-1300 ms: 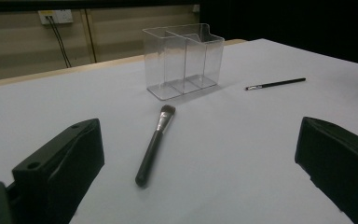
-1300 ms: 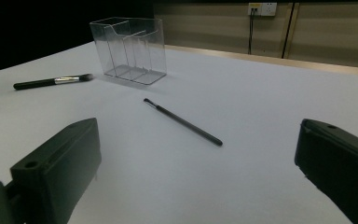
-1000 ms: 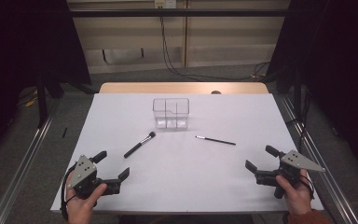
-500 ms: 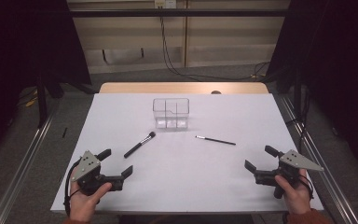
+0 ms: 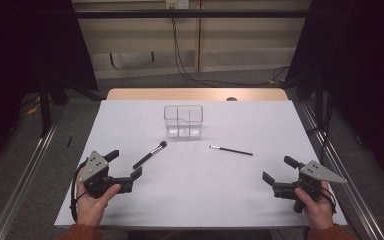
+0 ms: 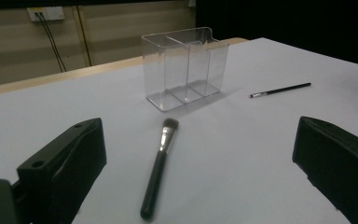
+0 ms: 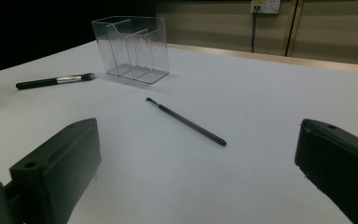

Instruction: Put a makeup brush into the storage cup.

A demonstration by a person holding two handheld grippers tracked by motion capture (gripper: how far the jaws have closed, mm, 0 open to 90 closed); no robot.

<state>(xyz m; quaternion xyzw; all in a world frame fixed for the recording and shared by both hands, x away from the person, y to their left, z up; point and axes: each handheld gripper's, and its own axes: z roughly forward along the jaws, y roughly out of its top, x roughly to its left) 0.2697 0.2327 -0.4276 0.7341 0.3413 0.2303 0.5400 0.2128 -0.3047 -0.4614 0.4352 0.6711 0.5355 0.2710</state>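
Claws, left (image 5: 126, 166) and right (image 5: 276, 170): black, blocky, both spread apart, empty. Between: clear plastic three-compartment organiser (image 5: 183, 121); black-handled, soft-bristled makeup brush (image 5: 149, 154); slim black liner brush (image 5: 231, 150); matte white tabletop (image 5: 200, 185).

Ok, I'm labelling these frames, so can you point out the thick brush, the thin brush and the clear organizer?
thick brush (image 6: 157, 173): left gripper view, middle of its black handle.
thin brush (image 7: 189, 122): right gripper view, middle of its thin handle.
clear organizer (image 5: 182, 116): high view, its front wall.
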